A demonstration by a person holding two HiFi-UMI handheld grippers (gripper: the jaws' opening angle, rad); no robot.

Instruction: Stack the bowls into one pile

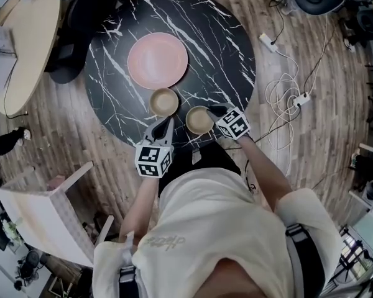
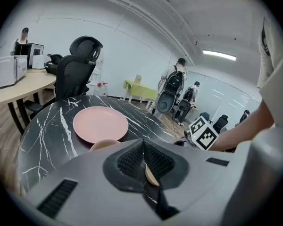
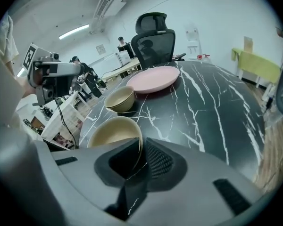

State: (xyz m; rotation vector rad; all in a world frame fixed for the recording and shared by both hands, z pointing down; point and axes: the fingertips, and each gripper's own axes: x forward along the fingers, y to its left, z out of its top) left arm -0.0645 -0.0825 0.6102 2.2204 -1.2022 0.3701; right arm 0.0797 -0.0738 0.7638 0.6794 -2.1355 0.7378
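**A:** Bowls, where are they?
**B:** Two tan ones, not stacked yet. The near bowl [image 1: 199,120] sits low centre in the head view, by the near edge of the marble table [image 1: 227,48]. The far bowl [image 1: 164,102] is just up-left of it, and they are apart. The pink plate [image 1: 157,60] is above both.

**A:** Grippers?
**B:** The right gripper [image 3: 140,157] is pinching the near bowl's rim, one jaw inside and one outside. The left gripper [image 2: 143,154] has its jaws pressed together and holds nothing.

**A:** Risk?
**B:** It's a one-sided rim pinch, so the bowl could tip or slip out on the lift. Set down off-centre, it could shove the far bowl toward the plate. The table edge is close too.

**A:** Pose?
**B:** The right forearm comes in from the lower right, with the jaws on the bowl's right side. The left gripper hovers below the far bowl, pointing up at it, seemingly not touching.
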